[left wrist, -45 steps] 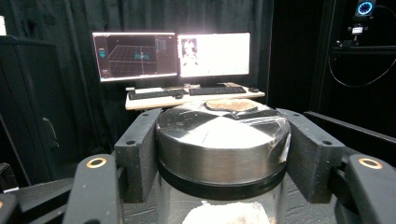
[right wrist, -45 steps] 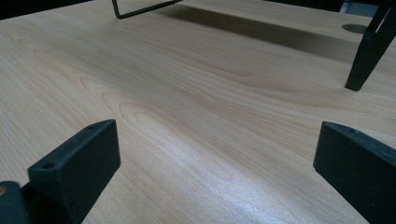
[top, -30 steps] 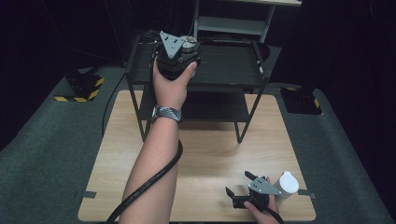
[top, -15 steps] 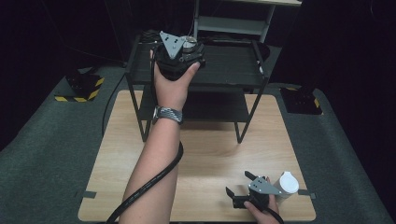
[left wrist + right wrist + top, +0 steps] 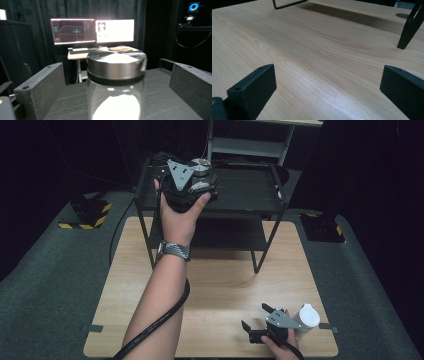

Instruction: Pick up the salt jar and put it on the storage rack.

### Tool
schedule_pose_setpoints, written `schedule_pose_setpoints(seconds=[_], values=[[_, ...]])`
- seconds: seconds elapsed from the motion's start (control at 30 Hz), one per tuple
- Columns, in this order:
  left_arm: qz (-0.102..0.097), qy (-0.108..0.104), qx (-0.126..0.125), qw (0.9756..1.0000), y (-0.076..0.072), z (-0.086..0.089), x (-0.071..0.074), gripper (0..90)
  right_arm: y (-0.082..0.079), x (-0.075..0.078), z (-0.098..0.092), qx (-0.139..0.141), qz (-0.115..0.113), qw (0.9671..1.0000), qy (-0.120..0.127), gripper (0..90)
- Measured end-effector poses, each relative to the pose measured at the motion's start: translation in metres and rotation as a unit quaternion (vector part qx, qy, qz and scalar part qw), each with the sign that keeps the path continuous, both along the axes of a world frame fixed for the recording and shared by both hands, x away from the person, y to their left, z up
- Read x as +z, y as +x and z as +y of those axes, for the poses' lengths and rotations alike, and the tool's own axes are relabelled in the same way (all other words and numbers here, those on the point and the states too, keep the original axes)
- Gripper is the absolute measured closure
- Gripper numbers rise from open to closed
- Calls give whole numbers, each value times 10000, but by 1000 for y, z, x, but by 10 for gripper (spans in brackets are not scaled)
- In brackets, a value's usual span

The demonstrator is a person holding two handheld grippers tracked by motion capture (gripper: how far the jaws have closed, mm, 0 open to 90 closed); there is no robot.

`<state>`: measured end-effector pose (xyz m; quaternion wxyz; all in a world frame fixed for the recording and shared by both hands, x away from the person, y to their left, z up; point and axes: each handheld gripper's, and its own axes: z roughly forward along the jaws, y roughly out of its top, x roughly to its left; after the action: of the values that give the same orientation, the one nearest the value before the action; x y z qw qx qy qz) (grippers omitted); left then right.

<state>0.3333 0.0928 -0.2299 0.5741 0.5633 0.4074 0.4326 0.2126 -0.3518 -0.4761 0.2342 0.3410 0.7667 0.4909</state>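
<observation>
The left claw [image 5: 116, 82] has just spread around the jar [image 5: 116, 90], whose base is cut off.

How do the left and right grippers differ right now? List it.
The left gripper is raised at the black shelf's top, while the right gripper sits low over the wooden table. The left's jaws, just opened, flank a metal-lidded jar; the right's flank bare wood. Both are open.

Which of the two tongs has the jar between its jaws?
The left tongs, raised at the black rack's top shelf. The metal-lidded glass jar stands between its jaws, which have just been opening and stand clear of it. The right tongs face bare tabletop.
</observation>
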Motion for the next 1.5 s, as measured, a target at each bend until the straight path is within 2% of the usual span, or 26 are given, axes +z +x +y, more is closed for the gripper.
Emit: schedule_pose_setpoints(seconds=[0.2,0.33,0.47,0.67,0.73,0.83,0.97,1.33,1.5], values=[[-101,55,-117,9999,-13,4,-4,4,0,0,0,6,-4,10000,-10,4],[-95,2,-116,9999,-18,5,-6,4,0,0,1,8,-10,10000,-21,4],[-125,80,-133,9998,-26,8,-9,4,0,0,0,14,-21,10000,-20,4],[-141,58,-174,9997,-37,14,-16,4,-1,0,1,21,-37,10000,-34,4],[-148,105,-182,9997,-40,16,-19,4,-1,0,1,23,-45,10000,-42,4],[-142,36,-180,9997,-45,19,-25,4,-1,0,1,20,-50,10000,-50,4],[-157,75,-204,9996,-50,22,-33,4,-2,0,2,23,-64,10000,-67,4],[-119,0,-307,9995,-64,30,-53,4,-1,0,2,19,-30,10000,-55,4],[-151,51,-311,9994,-73,31,-61,4,-1,0,2,26,-47,10000,-54,4]])
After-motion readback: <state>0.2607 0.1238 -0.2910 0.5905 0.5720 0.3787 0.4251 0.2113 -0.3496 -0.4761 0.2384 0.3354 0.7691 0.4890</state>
